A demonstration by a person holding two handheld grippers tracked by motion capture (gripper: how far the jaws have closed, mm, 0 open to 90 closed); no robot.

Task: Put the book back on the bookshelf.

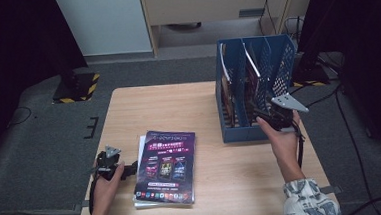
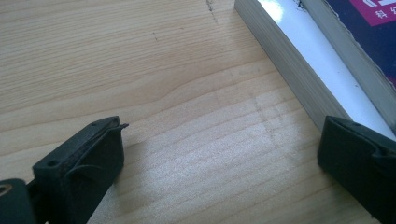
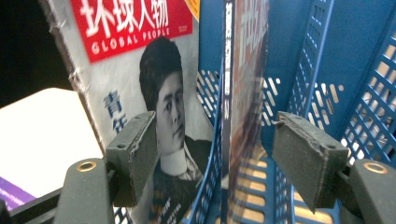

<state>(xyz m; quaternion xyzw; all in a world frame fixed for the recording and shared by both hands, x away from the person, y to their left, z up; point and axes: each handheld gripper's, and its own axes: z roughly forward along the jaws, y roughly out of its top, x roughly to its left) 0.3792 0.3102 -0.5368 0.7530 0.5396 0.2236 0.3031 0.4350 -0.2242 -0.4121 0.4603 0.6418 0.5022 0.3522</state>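
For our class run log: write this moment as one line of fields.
right gripper: open, at blue file rack, jaws either side of an upright magazine | left gripper: open, on table beside magazine stack

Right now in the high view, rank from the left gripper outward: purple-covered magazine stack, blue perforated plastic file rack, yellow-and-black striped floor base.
From the left gripper:
1. Purple-covered magazine stack, right beside it on the table.
2. Yellow-and-black striped floor base, on the floor beyond the table's far left corner.
3. Blue perforated plastic file rack, across the table at its right.
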